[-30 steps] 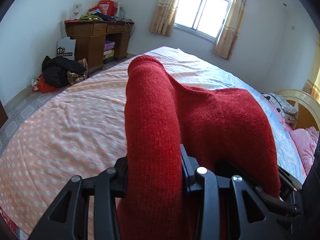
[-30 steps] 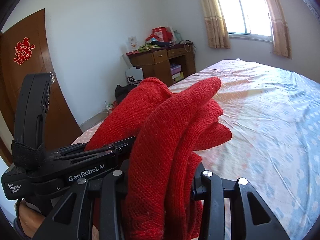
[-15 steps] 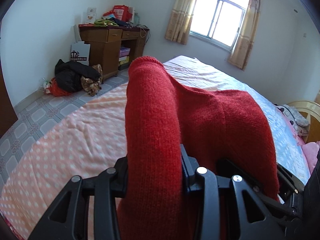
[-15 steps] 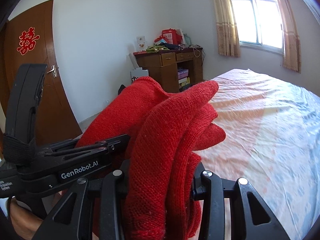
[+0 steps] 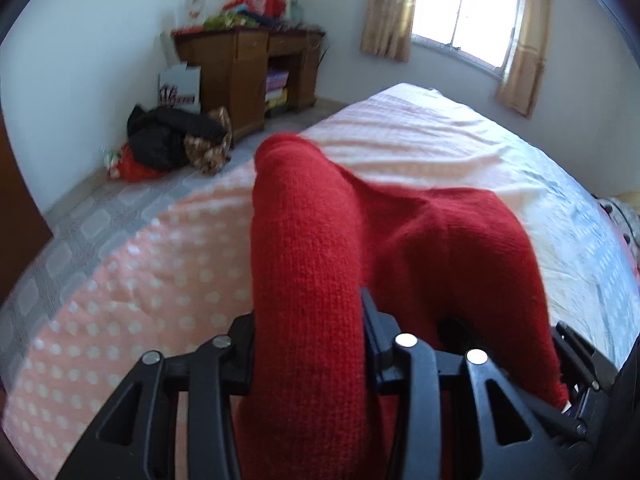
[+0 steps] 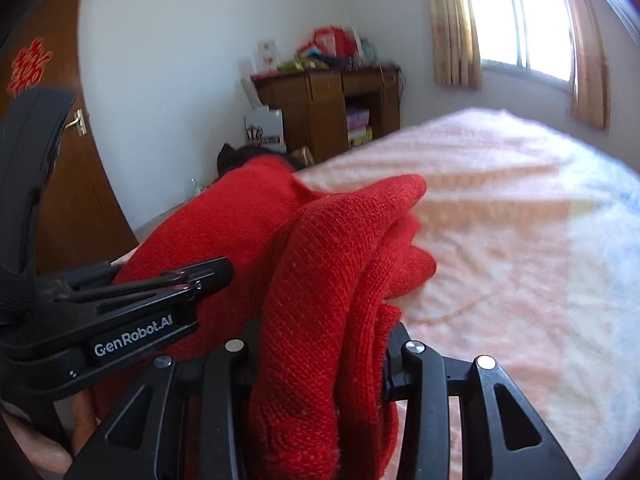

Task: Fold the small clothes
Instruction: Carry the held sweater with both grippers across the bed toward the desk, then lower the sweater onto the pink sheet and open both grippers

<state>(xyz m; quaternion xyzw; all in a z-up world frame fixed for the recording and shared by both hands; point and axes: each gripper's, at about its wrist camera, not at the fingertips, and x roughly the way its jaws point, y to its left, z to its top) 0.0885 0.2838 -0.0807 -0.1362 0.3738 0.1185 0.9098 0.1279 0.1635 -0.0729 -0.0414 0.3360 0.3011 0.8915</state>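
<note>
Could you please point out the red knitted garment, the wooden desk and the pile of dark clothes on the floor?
red knitted garment [image 5: 312,264]: left wrist view, on the bunched fold.
wooden desk [image 5: 224,64]: left wrist view, on its left cabinet front.
pile of dark clothes [image 5: 164,136]: left wrist view, on the black top.

Bed under pink polka-dot sheet, paler blue toward far side

Left wrist view: looks forward along the left gripper, close over the bed, toward the desk and window. Right wrist view: faces likewise from the right gripper, the left gripper immediately beside it. Both views share the bed, desk and window.
</note>
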